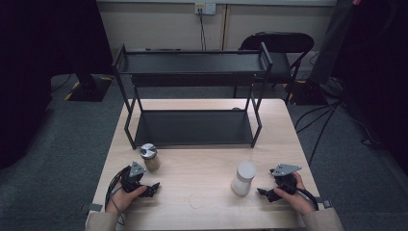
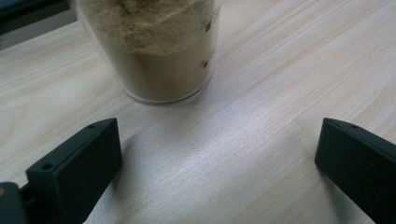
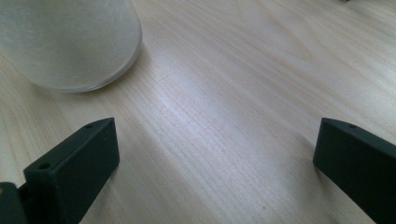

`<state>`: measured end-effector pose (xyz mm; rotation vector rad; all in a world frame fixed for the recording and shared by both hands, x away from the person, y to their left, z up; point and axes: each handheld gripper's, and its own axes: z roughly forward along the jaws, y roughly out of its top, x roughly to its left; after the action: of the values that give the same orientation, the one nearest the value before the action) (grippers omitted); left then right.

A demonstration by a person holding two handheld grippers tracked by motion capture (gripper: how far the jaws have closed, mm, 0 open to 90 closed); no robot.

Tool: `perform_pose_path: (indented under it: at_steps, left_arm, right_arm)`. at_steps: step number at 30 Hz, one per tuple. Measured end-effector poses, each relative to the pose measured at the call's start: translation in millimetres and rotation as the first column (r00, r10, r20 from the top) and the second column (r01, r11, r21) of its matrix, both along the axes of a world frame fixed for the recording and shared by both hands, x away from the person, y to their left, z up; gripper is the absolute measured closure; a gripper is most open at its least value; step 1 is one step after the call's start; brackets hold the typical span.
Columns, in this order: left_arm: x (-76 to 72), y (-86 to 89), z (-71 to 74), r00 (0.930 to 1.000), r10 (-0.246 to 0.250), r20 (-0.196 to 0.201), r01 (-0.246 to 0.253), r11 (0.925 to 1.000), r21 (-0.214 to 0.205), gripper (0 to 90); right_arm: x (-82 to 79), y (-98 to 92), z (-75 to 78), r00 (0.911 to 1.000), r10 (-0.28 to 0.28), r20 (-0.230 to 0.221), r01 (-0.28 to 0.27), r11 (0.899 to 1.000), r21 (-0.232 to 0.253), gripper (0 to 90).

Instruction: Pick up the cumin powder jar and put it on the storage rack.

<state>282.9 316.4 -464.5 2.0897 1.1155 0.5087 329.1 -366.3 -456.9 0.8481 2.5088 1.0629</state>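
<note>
Clear glass jar of tan powder with a silver lid (image 1: 150, 157) stands upright on the light wooden tabletop (image 1: 202, 159), near the front left foot of the black metal two-tier shelf rack (image 1: 192, 91) — not on either shelf. In the left gripper view the jar (image 2: 154, 46) sits just ahead of the jaws, slightly left of centre, not touched. White frosted cylindrical container (image 1: 243, 178) stands upright to the right, well apart from the jar; in the right gripper view it (image 3: 65, 42) is ahead and left of the jaws, untouched. Left gripper (image 1: 150, 189) held low at the tabletop just below the jar, jaws spread wide, nothing between them. Right gripper (image 1: 264, 192) just right of the white container — jaws also wide apart, empty. Black chair (image 1: 279, 48) behind the rack.
</note>
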Motion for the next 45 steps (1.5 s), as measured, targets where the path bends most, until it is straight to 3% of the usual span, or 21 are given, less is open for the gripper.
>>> perform_pose_path:
  at_steps: [30, 35, 38, 45]
  left_arm:
    - [-0.1, -0.3, 0.3, 1.0, 0.005, -0.001, -0.005, 1.0, 0.0, 0.0]
    - [1.6, -1.3, 2.9, 0.9998, 0.008, -0.016, -0.009, 1.0, -0.001, 0.1]
    - [1.3, -1.2, 4.5, 0.9997, 0.013, -0.021, -0.014, 0.9999, -0.01, 1.5]
    - [-1.6, 0.0, 13.3, 0.9982, 0.059, 0.012, -0.058, 0.9973, -0.045, 1.4]
  right_arm:
    - [0.0, 0.0, 0.0, 1.0, 0.0, 0.0, 0.0, 1.0, 0.0, 0.0]
    - [0.0, 0.0, 0.0, 1.0, 0.0, 0.0, 0.0, 1.0, 0.0, 0.0]
    - [0.0, 0.0, 0.0, 1.0, 0.0, 0.0, 0.0, 1.0, 0.0, 0.0]
    - [0.0, 0.0, 0.0, 1.0, 0.0, 0.0, 0.0, 1.0, 0.0, 0.0]
